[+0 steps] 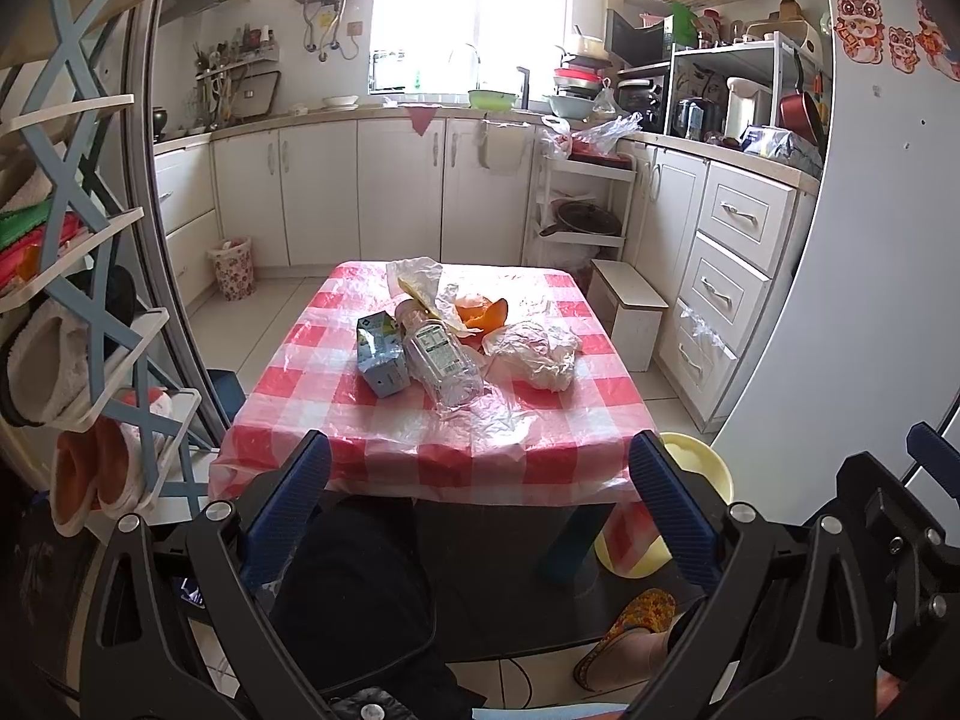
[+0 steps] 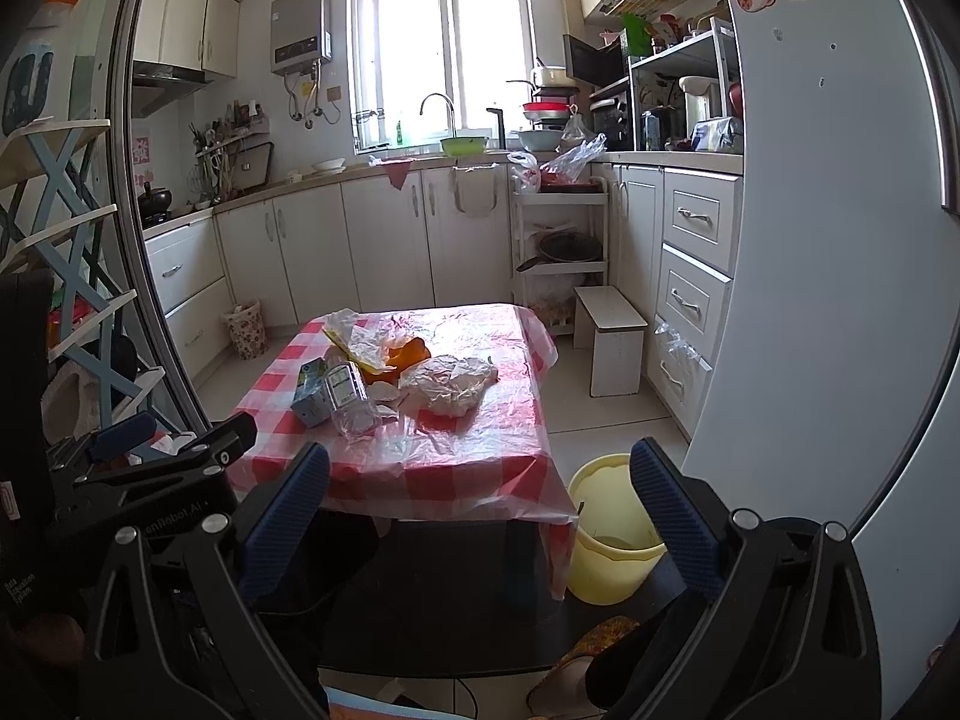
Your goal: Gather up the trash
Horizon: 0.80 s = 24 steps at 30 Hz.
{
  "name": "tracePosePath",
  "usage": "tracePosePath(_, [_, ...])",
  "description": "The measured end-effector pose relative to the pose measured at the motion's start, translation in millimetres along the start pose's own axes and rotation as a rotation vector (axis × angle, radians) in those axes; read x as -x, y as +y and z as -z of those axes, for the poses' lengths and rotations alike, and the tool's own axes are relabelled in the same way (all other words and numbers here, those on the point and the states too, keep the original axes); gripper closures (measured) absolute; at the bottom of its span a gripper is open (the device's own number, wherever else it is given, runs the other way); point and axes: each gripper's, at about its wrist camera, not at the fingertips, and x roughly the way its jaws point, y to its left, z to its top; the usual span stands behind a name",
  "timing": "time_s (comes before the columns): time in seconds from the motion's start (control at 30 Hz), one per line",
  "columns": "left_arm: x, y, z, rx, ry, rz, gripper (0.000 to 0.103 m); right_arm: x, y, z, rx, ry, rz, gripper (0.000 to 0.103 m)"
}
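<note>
Trash lies on a small table (image 1: pixel 528 456) with a red-and-white check cloth: a blue-green carton (image 1: pixel 379 353), a clear plastic bottle (image 1: pixel 444 360) on its side, orange peel (image 1: pixel 480 312), a crumpled white bag (image 1: pixel 537 354) and a yellowish wrapper (image 1: pixel 420 285). The same items show in the right wrist view: carton (image 2: pixel 309 393), bottle (image 2: pixel 351 399), white bag (image 2: pixel 450 387). A yellow bin (image 2: pixel 606 531) stands on the floor at the table's right front corner. My left gripper (image 1: pixel 480 498) and right gripper (image 2: pixel 480 501) are both open and empty, short of the table's front edge.
White kitchen cabinets (image 1: pixel 390 192) line the back and right walls. A small white stool (image 1: pixel 630 312) stands right of the table, a floral bin (image 1: pixel 233 267) at far left. A shoe rack (image 1: pixel 78 300) is on the left. A white fridge (image 2: pixel 828 300) is on the right.
</note>
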Motion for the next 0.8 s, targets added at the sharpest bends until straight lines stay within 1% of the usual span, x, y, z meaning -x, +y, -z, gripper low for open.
tracePosePath(0.8, [-7.0, 5.9, 1.8, 0.020, 0.027, -0.010, 0.008, -3.8, -1.1, 5.0, -0.007, 0.010, -0.002, 0.007])
